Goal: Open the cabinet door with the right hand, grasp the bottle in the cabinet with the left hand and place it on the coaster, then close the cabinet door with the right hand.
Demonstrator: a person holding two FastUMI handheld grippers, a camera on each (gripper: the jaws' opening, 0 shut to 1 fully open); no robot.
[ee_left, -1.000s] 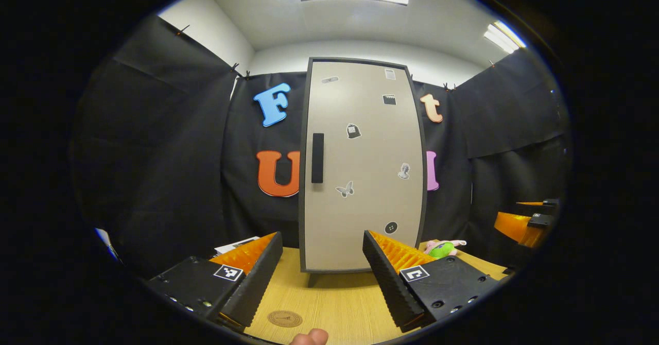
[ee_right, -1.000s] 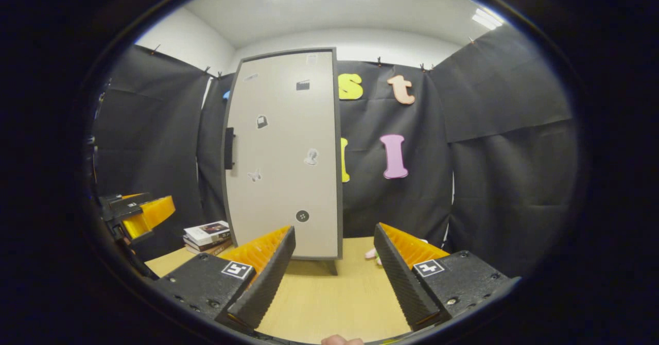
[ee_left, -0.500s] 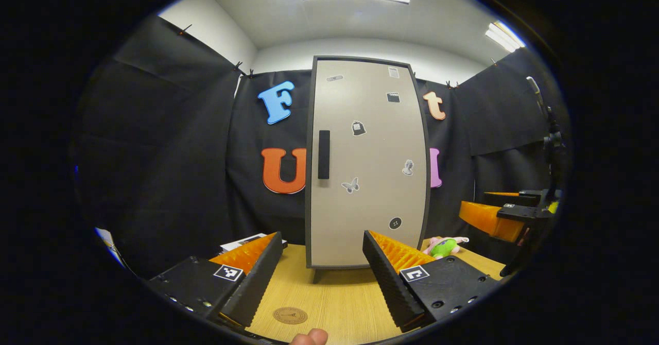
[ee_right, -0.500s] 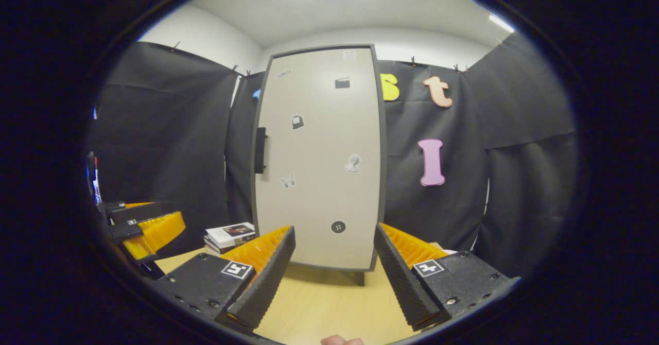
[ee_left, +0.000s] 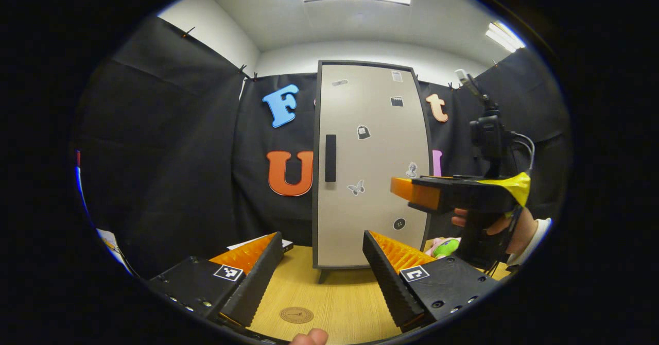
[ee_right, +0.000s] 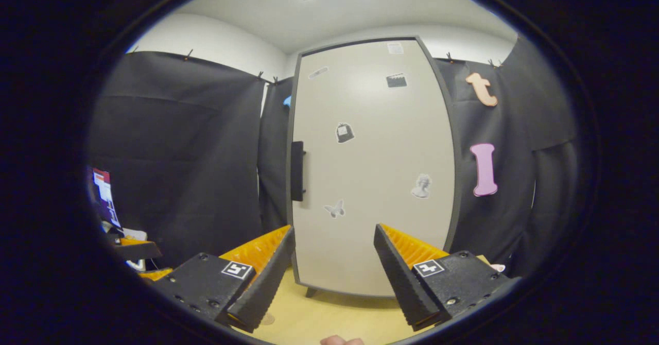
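Cabinet door [ee_right: 370,170] (closed) stands ahead of both grippers' empty, spread fingers [ee_right: 267,275].

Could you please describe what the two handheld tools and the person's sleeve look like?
Each tool, left and right, has black bodies carrying square black-and-white markers and ribbed orange fingers with black textured pads. From the side, the right tool shows a yellow tape patch, black cables and a top-mounted camera. The sleeve is white.
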